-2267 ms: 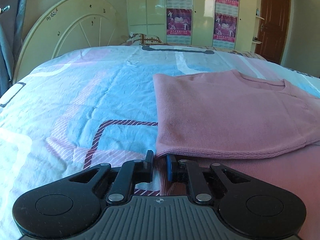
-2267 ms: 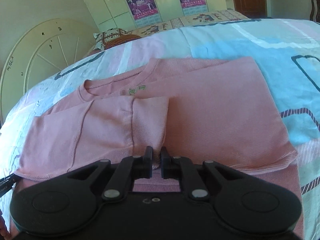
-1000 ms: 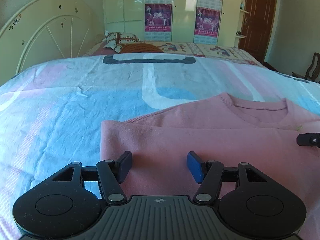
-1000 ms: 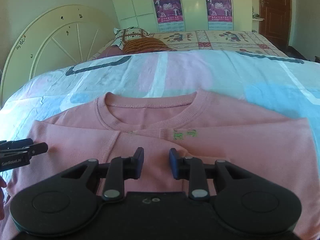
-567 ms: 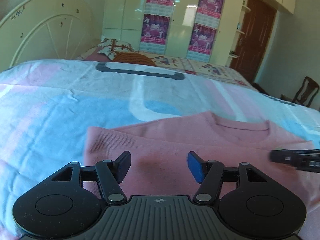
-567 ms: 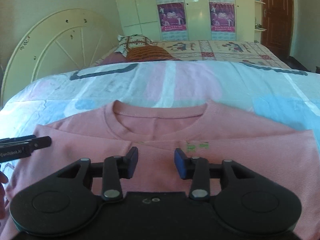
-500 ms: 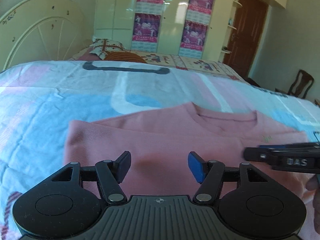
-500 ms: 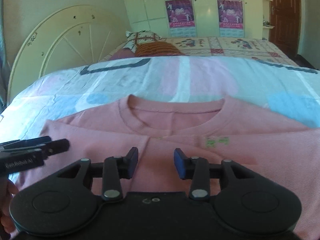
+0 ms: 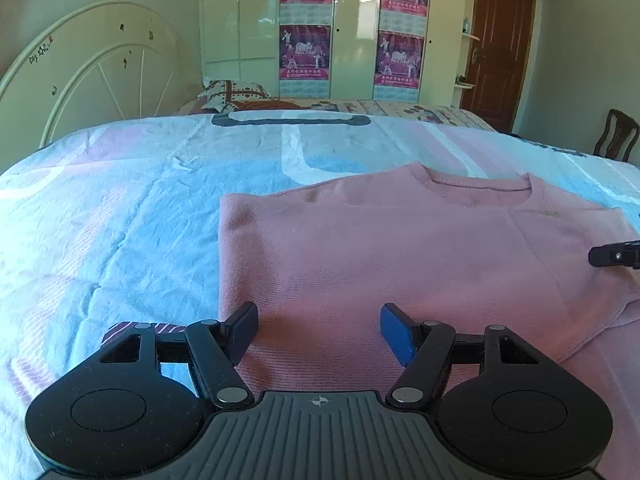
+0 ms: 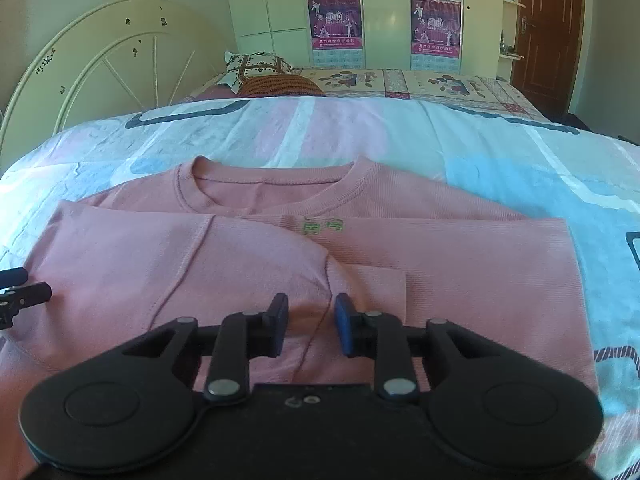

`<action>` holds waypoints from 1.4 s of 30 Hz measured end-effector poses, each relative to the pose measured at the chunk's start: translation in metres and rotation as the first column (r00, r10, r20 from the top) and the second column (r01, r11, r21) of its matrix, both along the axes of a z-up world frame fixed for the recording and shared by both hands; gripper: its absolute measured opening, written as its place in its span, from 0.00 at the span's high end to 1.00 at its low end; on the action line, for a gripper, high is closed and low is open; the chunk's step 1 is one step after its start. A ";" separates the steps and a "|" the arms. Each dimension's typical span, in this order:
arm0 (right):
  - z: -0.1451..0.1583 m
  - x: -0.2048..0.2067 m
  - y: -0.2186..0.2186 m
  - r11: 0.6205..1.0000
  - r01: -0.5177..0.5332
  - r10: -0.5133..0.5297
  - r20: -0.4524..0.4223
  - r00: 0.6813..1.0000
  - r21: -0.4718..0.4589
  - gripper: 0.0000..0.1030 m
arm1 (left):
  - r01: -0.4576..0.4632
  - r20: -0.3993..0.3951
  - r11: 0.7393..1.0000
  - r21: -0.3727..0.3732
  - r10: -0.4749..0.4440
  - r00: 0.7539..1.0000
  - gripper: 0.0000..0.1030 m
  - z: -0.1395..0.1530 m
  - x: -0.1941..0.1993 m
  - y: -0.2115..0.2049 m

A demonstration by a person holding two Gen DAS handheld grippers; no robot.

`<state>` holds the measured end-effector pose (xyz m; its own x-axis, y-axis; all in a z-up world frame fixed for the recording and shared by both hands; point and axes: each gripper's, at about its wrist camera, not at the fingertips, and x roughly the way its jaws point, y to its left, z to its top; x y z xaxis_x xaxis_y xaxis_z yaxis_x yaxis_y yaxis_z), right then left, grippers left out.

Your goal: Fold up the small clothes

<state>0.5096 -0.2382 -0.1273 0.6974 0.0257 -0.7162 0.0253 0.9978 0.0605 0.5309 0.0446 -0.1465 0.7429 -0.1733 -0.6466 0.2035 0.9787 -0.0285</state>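
Note:
A pink sweater (image 9: pixel 400 248) lies folded on the bed, neckline at the far side, its sleeves folded across the body (image 10: pixel 160 264). My left gripper (image 9: pixel 316 326) hovers over the sweater's near left corner. Its jaws stand wide and are opening, with nothing pinched between them. My right gripper (image 10: pixel 311 315) hangs over the folded sleeve near the sweater's middle. Its jaws are narrower and closing, and the cloth lies flat below the pads, not gripped. Each gripper's tip shows at the edge of the other's view: the right gripper (image 9: pixel 614 255), the left gripper (image 10: pixel 24 296).
The sweater rests on a blue, pink and white patterned bedspread (image 9: pixel 120 220). A cream arched headboard (image 9: pixel 92 80) stands at the left, a pillow (image 10: pixel 260 66) at the far end. Behind are wardrobes with posters (image 9: pixel 306 20), a brown door (image 9: pixel 500 52) and a chair (image 9: pixel 616 136).
Both grippers, shut on the sweater's edge at first, have let go. The left has shifted towards the sweater's left edge, away from the right gripper. The right's jaws have narrowed slightly.

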 end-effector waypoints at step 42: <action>-0.001 0.014 -0.012 0.987 0.147 -0.147 0.007 0.989 -0.069 0.69 | -0.005 -0.079 1.000 0.025 0.007 0.997 0.23 -0.008 0.047 -0.002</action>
